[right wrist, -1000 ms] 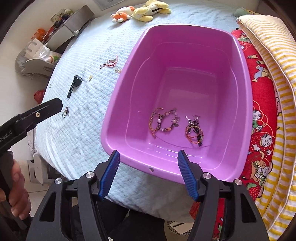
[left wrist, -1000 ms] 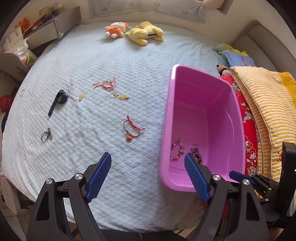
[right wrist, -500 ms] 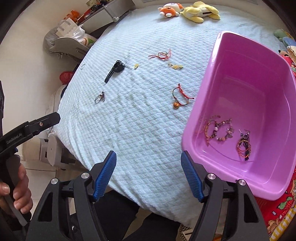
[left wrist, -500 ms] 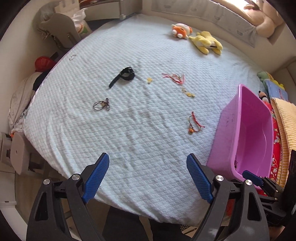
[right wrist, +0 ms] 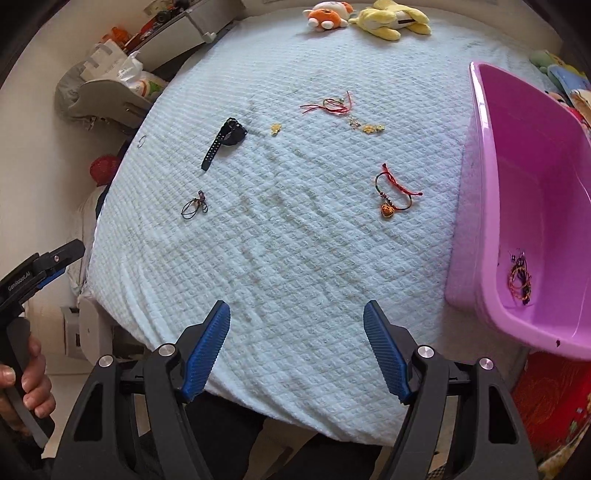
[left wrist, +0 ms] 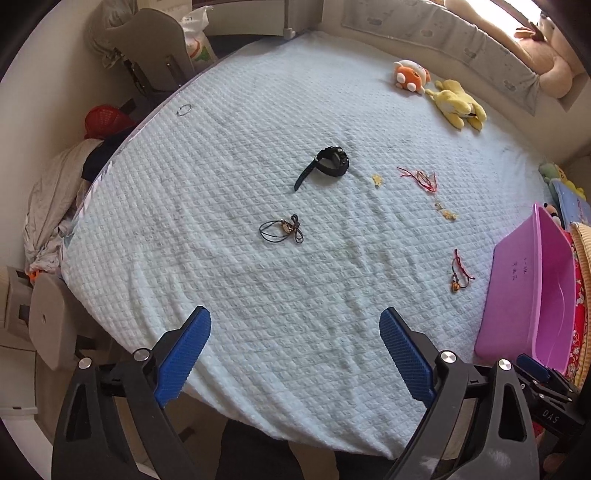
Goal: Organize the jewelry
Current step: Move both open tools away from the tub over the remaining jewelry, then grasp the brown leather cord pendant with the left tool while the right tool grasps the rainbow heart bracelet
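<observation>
Jewelry lies scattered on the pale blue bedspread: a black watch [left wrist: 330, 165] [right wrist: 226, 139], a dark cord bracelet [left wrist: 281, 229] [right wrist: 194, 206], a red string bracelet [left wrist: 421, 178] [right wrist: 332, 106], small gold pieces [left wrist: 446, 212] [right wrist: 369, 127] and a red bracelet with an orange heart charm [left wrist: 460, 272] [right wrist: 395, 194]. A pink tub [left wrist: 524, 291] [right wrist: 517, 177] at the right holds a bracelet [right wrist: 520, 278]. My left gripper [left wrist: 295, 352] and right gripper [right wrist: 297, 341] are both open and empty above the bed's near edge.
Plush toys [left wrist: 436, 90] [right wrist: 365, 16] lie at the far side of the bed. A silver ring [left wrist: 183, 109] lies near the left edge. Chairs and clutter [left wrist: 147, 55] stand left of the bed. Striped bedding [left wrist: 581, 251] lies behind the tub.
Both grippers have swung left, away from the pink tub, so the scattered jewelry on the bedspread now fills both views. Both stay open.
</observation>
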The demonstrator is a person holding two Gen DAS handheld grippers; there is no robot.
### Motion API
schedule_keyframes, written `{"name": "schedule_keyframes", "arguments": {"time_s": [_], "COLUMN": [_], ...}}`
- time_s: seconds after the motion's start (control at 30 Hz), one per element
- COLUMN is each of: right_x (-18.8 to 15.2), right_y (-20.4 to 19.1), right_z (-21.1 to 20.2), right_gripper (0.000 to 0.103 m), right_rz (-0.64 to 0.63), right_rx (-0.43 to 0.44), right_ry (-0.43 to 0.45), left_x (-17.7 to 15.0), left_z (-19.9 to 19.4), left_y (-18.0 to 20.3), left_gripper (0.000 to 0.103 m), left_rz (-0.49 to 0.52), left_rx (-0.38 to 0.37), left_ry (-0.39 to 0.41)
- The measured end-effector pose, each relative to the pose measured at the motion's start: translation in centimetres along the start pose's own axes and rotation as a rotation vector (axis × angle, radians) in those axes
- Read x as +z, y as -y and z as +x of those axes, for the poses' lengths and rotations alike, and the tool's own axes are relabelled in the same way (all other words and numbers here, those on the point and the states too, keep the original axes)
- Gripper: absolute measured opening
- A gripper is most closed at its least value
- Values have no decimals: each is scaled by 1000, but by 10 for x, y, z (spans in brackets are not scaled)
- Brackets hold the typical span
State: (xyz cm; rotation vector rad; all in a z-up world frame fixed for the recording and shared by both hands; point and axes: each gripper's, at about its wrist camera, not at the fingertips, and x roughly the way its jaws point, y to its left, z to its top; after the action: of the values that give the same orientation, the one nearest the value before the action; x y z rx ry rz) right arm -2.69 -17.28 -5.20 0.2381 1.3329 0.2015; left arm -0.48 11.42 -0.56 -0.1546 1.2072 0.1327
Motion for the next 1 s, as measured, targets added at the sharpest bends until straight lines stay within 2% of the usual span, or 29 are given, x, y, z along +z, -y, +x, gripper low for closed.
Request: {"name": "schedule_keyframes", "arguments": {"time_s": [0.1,0.23,0.4,0.53,0.7,0.83,1.0], "right_x": [-1,2,0,-4,-8,-7,-4], "right_y": [-18,-35,-37,-25,-2,14,29], "right_z": [11,20,33,57,96,126,160], "right_gripper": [74,74,74,74,74,74,74], "right_rz": [77,161,268,308,316,278,215], "right_rx": [-31,-90,-142,-179,-214,-247,-285], "right_ry": [16,75,133,142,158,238,325], "left_x": [18,37,48,44,35,27,17], "left_z": [16,44,78,110,151,187,234], "left_y": [-23,-45,-59,-59,-50,-37,-22], "left_gripper": [91,91,91,91,91,91,91], "left_rz": [51,129,174,195,193,189,194], "left_rx": [-42,-46,-60,-61,-76,-92,-96], "left_ry": [5,-2,6,14,66,127,159]}}
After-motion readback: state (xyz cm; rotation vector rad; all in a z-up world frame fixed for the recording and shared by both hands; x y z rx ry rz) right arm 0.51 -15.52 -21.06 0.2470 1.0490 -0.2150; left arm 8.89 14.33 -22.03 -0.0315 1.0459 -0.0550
